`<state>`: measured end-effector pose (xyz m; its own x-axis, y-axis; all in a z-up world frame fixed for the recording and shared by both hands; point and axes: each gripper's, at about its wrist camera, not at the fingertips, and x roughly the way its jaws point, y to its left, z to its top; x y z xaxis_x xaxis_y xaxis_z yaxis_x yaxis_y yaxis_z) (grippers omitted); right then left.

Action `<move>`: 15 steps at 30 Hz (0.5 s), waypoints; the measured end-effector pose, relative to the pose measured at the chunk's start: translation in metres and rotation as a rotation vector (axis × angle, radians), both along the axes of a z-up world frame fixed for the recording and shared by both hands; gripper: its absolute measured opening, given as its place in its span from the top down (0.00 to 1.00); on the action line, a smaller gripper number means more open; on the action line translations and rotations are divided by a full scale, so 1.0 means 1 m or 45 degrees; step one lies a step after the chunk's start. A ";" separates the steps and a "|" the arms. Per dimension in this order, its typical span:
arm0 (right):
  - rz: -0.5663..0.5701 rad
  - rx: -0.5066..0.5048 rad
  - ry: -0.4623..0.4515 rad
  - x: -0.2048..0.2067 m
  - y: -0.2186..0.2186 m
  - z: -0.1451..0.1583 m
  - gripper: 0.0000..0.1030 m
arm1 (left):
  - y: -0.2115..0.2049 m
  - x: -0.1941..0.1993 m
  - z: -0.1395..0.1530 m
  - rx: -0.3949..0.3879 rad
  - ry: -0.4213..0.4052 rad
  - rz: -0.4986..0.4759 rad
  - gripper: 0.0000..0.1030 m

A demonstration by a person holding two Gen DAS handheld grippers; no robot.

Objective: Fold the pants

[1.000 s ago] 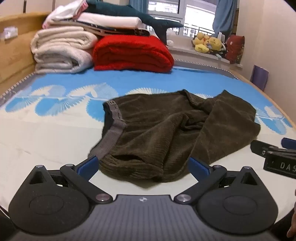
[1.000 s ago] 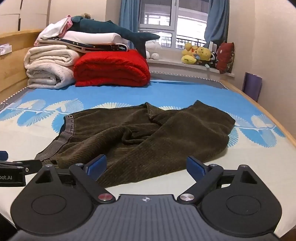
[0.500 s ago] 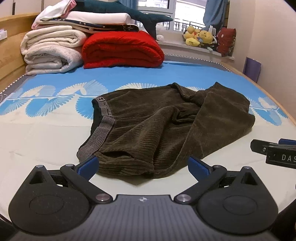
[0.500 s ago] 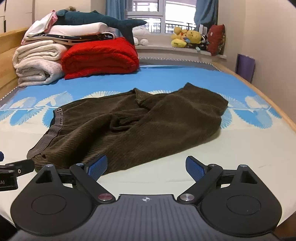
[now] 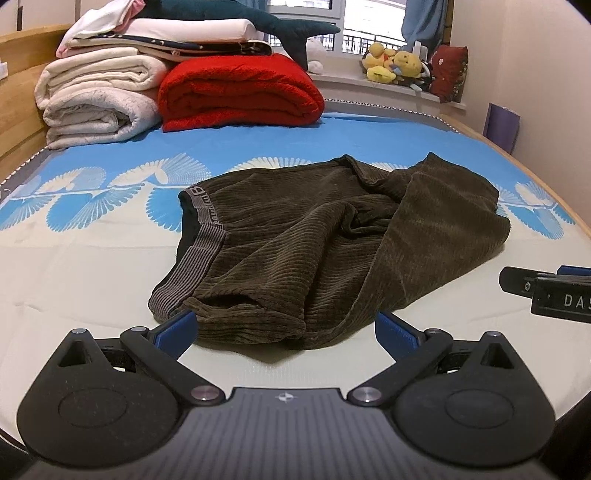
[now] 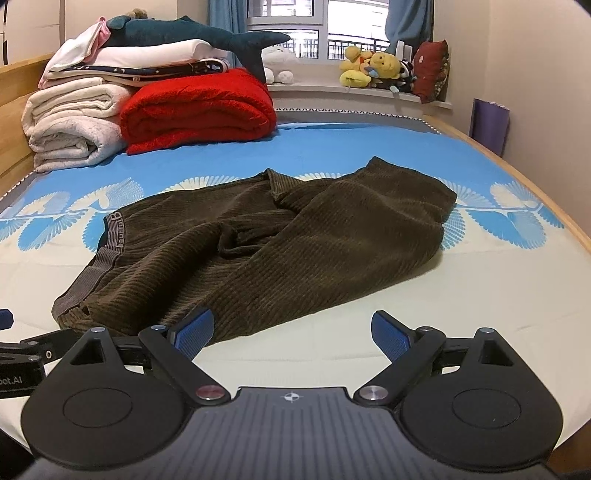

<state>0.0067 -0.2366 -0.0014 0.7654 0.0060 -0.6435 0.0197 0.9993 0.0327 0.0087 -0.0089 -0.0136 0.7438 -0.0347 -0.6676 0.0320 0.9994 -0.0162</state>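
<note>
Dark brown corduroy pants (image 5: 317, 236) (image 6: 266, 243) lie crumpled on the bed, grey waistband to the left, one leg folded over toward the right. My left gripper (image 5: 286, 328) is open just in front of the near hem by the waistband, holding nothing. My right gripper (image 6: 291, 330) is open too, low over the sheet at the pants' near edge, its left finger (image 6: 192, 330) over the cloth. In the left wrist view the right gripper (image 5: 546, 291) shows at the right edge; in the right wrist view the left gripper (image 6: 22, 350) shows at the left edge.
The bed sheet (image 5: 74, 266) is cream near me and blue with white fans further back. A red blanket (image 5: 236, 92), white folded blankets (image 5: 96, 99) and a plush shark (image 6: 199, 35) are stacked at the head. Plush toys (image 6: 373, 68) sit on the windowsill. The wooden bed edge (image 6: 554, 210) runs along the right.
Both grippers have drawn back and settled slightly, staying open; the pants lie unchanged on the bed.
</note>
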 end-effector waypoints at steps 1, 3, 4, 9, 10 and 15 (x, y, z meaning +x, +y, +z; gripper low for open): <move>-0.001 -0.002 0.001 0.000 0.000 -0.001 0.10 | 0.000 0.000 0.000 -0.001 0.000 0.002 0.01; 0.000 -0.004 0.005 0.001 0.002 -0.001 0.10 | 0.000 0.000 0.000 0.000 0.001 0.004 0.01; 0.000 -0.003 0.005 0.001 0.002 -0.001 0.10 | 0.000 0.000 0.000 0.001 0.002 0.003 0.01; 0.002 -0.006 0.006 0.002 0.002 -0.002 0.10 | 0.000 -0.001 0.000 -0.002 0.000 0.002 0.01; 0.003 -0.006 0.007 0.002 0.002 -0.002 0.10 | -0.001 -0.001 0.000 -0.002 -0.001 0.001 0.01; 0.009 -0.013 0.005 0.001 0.004 -0.003 0.09 | -0.002 -0.001 -0.001 -0.003 -0.002 0.000 0.01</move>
